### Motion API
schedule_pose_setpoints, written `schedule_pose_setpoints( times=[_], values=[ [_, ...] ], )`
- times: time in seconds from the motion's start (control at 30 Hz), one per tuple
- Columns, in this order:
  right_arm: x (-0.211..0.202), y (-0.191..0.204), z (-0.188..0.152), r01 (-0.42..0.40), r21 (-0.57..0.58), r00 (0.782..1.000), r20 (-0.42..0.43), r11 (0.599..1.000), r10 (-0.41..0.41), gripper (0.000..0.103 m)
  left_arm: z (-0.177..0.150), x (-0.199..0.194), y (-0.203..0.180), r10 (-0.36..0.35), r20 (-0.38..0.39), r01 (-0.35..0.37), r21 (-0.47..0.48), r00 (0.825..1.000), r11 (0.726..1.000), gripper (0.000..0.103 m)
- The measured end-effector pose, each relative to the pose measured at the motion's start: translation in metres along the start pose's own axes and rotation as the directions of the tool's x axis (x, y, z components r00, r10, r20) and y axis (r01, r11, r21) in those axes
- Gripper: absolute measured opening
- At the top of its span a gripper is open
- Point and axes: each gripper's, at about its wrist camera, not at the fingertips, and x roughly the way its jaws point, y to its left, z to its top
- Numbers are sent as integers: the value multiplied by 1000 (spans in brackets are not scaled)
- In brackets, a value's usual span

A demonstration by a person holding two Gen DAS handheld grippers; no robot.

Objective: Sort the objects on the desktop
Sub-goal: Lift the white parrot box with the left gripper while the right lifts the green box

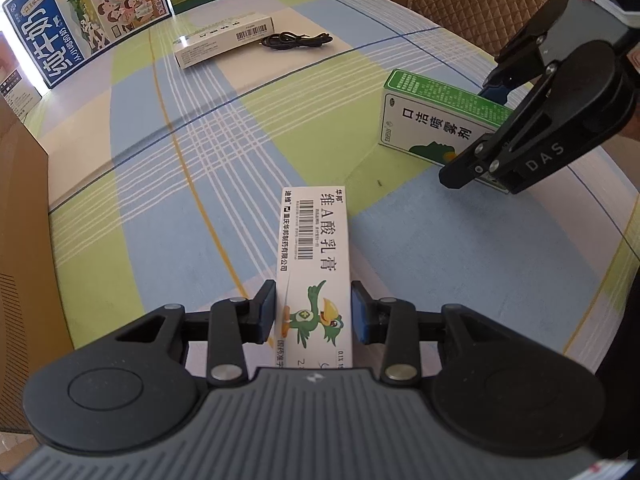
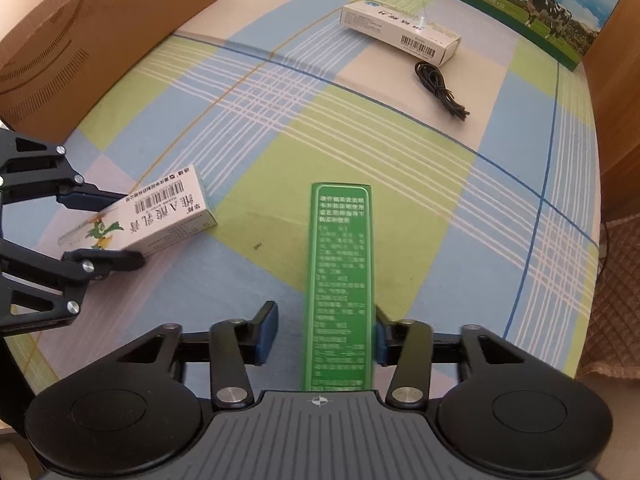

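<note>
Meanwhile, the left hand-held gripper [image 1: 314, 312] clamps the white ointment box [image 1: 314, 264] (bird logo); the right hand-held gripper [image 2: 326, 330] only half-grips the green box [image 2: 340, 280], one pad touching.

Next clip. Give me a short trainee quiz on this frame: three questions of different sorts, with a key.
1. What lies beside the far white box? A) black cable B) scissors C) cup
2. True or false: the left gripper has nothing between its jaws.
3. Fill in: the jaws of the right gripper straddle a box coloured ____.
Key: 1 A. 2 False: its jaws grip the bird-print box. 3 Green: the green box.
</note>
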Motion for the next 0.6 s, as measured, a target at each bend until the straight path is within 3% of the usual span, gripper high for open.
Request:
schedule_pose_setpoints(
  times=[0.6],
  values=[
    [-33,17,-14,22,-27,998,54,999,-21,28,-5,-23,-1,-5,17,6,-27,1000,1000,33]
  ],
)
